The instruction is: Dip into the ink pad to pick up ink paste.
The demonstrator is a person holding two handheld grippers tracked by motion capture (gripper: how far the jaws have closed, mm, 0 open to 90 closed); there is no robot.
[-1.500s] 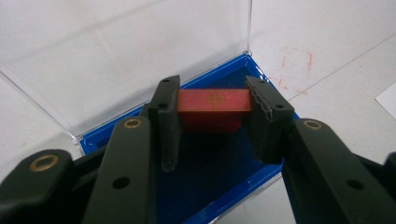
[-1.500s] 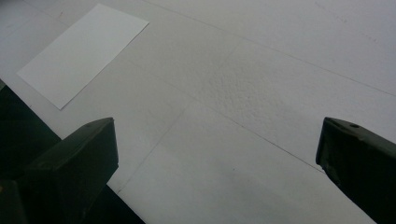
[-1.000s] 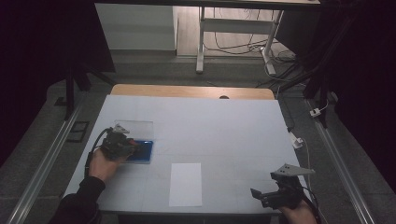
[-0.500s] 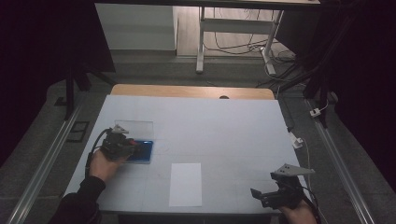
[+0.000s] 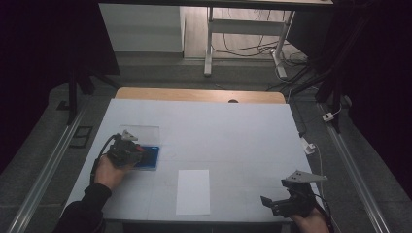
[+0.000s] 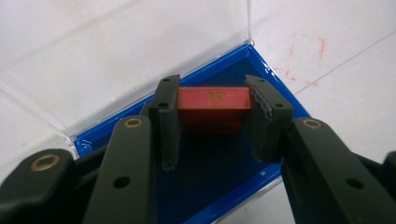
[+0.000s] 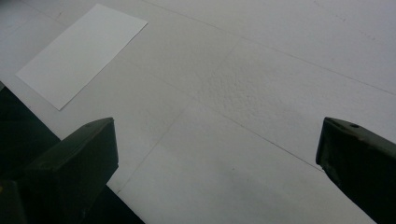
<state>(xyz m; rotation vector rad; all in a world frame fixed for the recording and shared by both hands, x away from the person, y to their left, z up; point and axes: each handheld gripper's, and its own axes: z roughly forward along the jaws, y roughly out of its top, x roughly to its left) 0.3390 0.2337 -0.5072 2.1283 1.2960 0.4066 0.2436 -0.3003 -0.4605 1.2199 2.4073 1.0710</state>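
The table [image 5: 233, 131], covered in white, held little: a blue case [image 5: 148, 156] near its left edge, with its clear lid [image 5: 141, 133] swung open and lying flat behind it, and a white sheet [image 5: 193, 191] near the front middle. The case and the sheet lay well apart, with bare surface between them.

The step in hand looked like lifting a small piece out of the case. The left gripper [image 6: 214, 114] was down inside the case, its jaws closed against the two ends of a red block [image 6: 214, 103] with a small gold mark on top. In the left gripper view the block sat squarely between the pads [image 6: 169, 116], over the dark floor of the case. Whether the block was touching that floor or was already raised off it could not be told.

The next move probably called for a straight lift, high enough to clear the blue rim [image 6: 243, 186] before any sideways travel. A tilt could catch the block on that rim or drag the light case along. The lid stood behind the jaws and seemed out of the way. The sheet may have been the place to set the block, though that was only a guess.

The right gripper [image 5: 286, 201] waited near the table's front right corner, jaws wide apart and holding nothing, over bare table [image 7: 261, 93] with the sheet [image 7: 81, 51] off to one side. It blocked nothing.
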